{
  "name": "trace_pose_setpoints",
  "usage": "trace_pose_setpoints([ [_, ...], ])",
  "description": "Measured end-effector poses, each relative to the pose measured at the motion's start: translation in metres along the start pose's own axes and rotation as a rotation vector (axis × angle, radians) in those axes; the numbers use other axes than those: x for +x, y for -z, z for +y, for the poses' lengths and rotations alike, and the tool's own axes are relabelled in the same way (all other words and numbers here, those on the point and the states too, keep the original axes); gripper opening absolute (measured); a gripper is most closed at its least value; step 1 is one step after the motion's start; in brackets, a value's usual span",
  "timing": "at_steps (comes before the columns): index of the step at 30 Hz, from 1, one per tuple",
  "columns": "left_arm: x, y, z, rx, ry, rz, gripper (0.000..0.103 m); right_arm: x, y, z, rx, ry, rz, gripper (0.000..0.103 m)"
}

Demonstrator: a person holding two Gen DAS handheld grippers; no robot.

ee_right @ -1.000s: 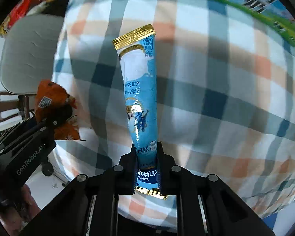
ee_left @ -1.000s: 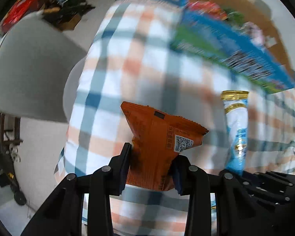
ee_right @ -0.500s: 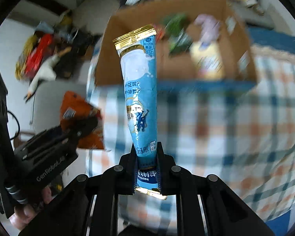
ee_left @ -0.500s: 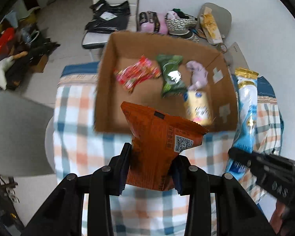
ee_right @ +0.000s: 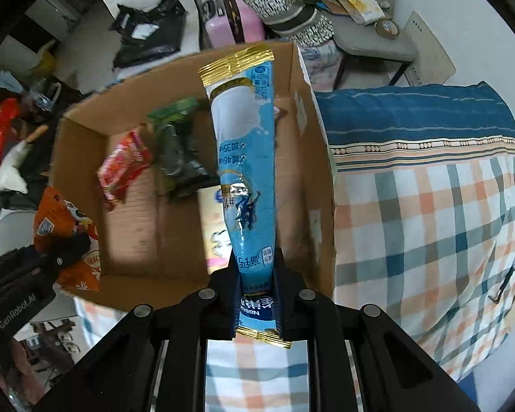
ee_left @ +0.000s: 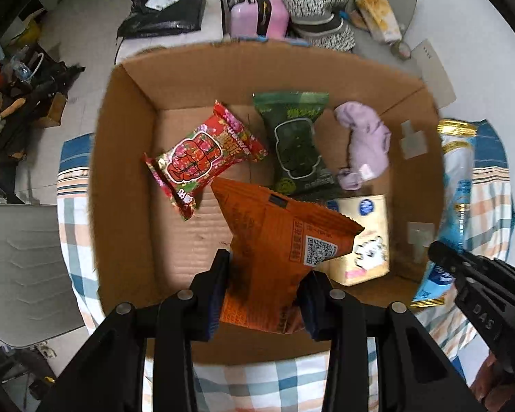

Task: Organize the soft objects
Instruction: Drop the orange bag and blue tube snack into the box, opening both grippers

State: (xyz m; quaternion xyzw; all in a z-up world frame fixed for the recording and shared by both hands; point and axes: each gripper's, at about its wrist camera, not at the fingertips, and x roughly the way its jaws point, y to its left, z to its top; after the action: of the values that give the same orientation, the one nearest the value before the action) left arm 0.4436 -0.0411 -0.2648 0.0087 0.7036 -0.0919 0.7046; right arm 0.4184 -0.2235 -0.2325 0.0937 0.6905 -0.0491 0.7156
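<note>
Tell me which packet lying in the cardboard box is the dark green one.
The dark green rectangular plastic packet lies mid-box, between the red floral foil packet and the lilac cloth bundle. The other packets there are red or cream.

Left wrist view: I look steeply down from close above the near wall of the cardboard box [ee_left: 120,171], along my left gripper [ee_left: 262,295].
Right wrist view: I look down and forward from near the box's right wall [ee_right: 321,171], along my right gripper [ee_right: 255,295].
Shared: box interior, checked cloth [ee_right: 429,223], pink suitcase [ee_left: 247,13].
Cross-sight: each view catches the other gripper at its edge.
</note>
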Motion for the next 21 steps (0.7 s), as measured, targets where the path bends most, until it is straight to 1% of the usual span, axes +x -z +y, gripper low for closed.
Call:
trace_pose_setpoints([
  [3,0.019,-0.007,0.002,-0.006,0.006,0.043,0.034,0.018,-0.007,-0.002,0.002,0.02,0.02,0.016],
  [8,0.037,-0.014,0.002,-0.008,-0.004,0.083,0.035,0.036,-0.007,-0.003,0.007,0.036,0.041,0.016],
  [11,0.045,-0.016,0.004,-0.02,-0.031,0.118,0.036,0.044,-0.009,-0.004,0.006,0.044,0.06,0.017],
  [13,0.049,-0.016,0.005,-0.031,-0.034,0.132,0.036,0.047,-0.011,-0.005,0.008,0.042,0.07,0.018],
  [16,0.047,-0.015,0.008,-0.054,-0.029,0.136,0.038,0.045,-0.011,-0.003,0.002,0.053,0.078,0.023],
  [18,0.043,-0.014,0.011,-0.066,-0.024,0.131,0.038,0.043,-0.011,-0.003,0.001,0.052,0.079,0.033],
  [21,0.035,-0.011,0.012,-0.07,-0.022,0.117,0.038,0.037,-0.01,-0.002,0.001,0.04,0.078,0.037],
])
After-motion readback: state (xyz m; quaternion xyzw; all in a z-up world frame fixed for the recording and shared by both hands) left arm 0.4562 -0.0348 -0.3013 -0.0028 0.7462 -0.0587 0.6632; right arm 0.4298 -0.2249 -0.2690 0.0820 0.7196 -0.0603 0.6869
